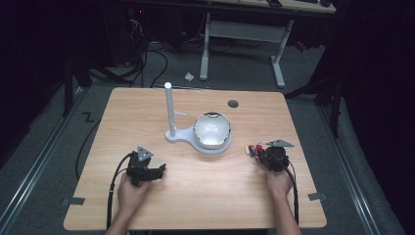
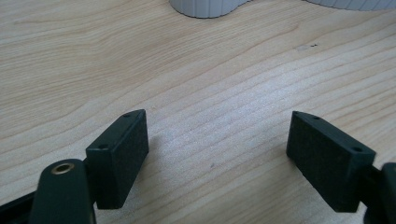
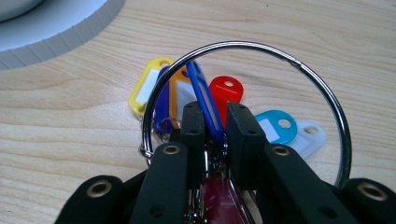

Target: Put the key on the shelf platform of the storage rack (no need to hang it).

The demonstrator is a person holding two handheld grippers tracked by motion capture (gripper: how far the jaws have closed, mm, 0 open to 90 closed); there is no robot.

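My right gripper (image 3: 215, 122) pinches the key ring (image 3: 327, 98) by its tags near the table's (image 1: 147, 107) right edge; tags could slip. Left gripper (image 2: 217, 154) fingers gape, empty.

Bunch of coloured key tags on a metal ring, at the table's right side

A large shiny metal ring (image 3: 243, 107) carries a cluster of plastic key tags (image 3: 187, 98): a yellow one (image 3: 144, 88) with a white label, dark blue ones, an orange one, a red one (image 3: 225, 89), a turquoise one (image 3: 275, 126) and a pale, whitish one (image 3: 310, 137). The ring stands tilted up off the wood, its top arc clear of the tags, which fan out flat on the table beneath and behind it. A blue tag (image 3: 205, 105) stands on edge between the two black jaws of the right gripper (image 3: 215, 123), pinched there. In the high view the bunch (image 1: 252, 149) lies just right of the white round base.
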